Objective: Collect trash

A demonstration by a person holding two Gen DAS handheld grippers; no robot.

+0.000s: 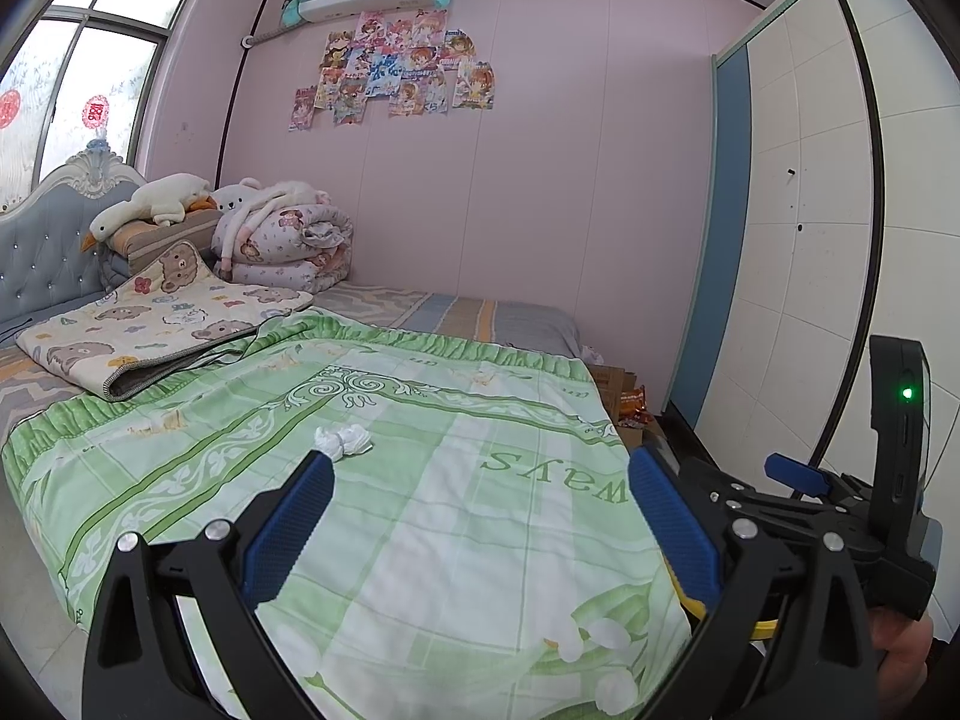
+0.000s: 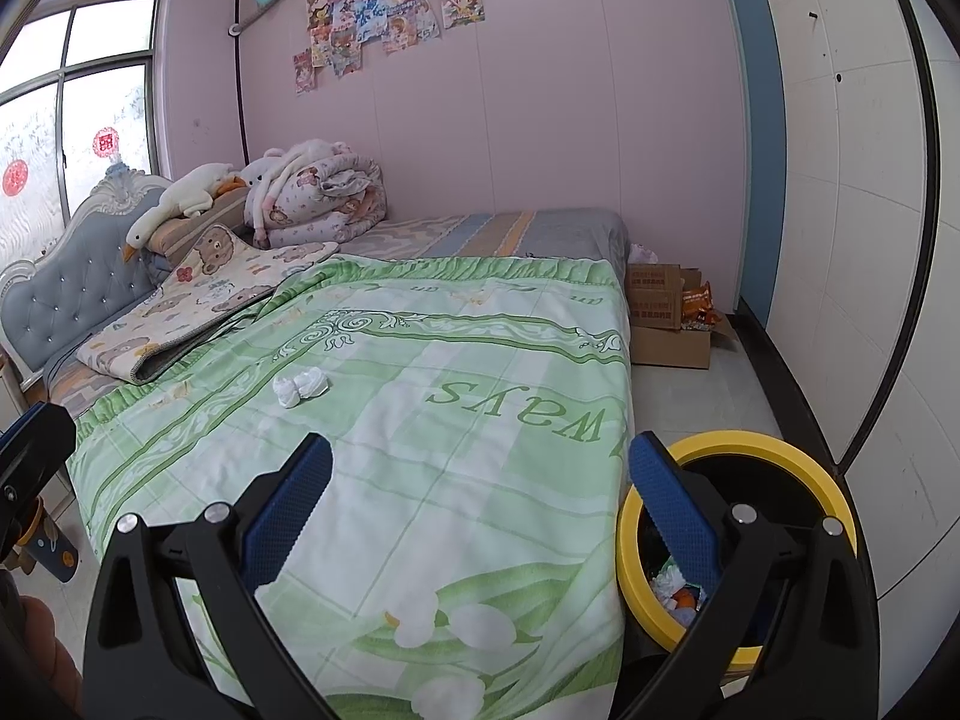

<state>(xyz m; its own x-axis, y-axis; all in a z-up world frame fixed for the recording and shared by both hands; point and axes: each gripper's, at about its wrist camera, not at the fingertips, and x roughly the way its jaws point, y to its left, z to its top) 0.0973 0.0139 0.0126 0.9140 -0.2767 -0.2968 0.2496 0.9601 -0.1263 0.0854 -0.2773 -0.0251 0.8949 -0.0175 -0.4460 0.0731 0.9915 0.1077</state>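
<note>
A crumpled white tissue point(image 1: 342, 440) lies on the green bedspread point(image 1: 456, 480), just beyond my left gripper's left fingertip. It also shows in the right wrist view point(image 2: 299, 388), farther ahead. My left gripper point(image 1: 480, 468) is open and empty over the bed. My right gripper point(image 2: 480, 459) is open and empty above the bed's foot. A yellow-rimmed trash bin point(image 2: 834, 498) with scraps inside stands on the floor at the bed's right corner, behind my right finger. The right gripper's body point(image 1: 840, 498) shows at the right of the left wrist view.
A folded bear-print blanket point(image 1: 150, 324), plush toys and a rolled quilt point(image 1: 288, 240) lie near the headboard. A cardboard box point(image 2: 666, 312) with snack packets sits on the floor by the pink wall. White wardrobe doors point(image 2: 852, 180) run along the right.
</note>
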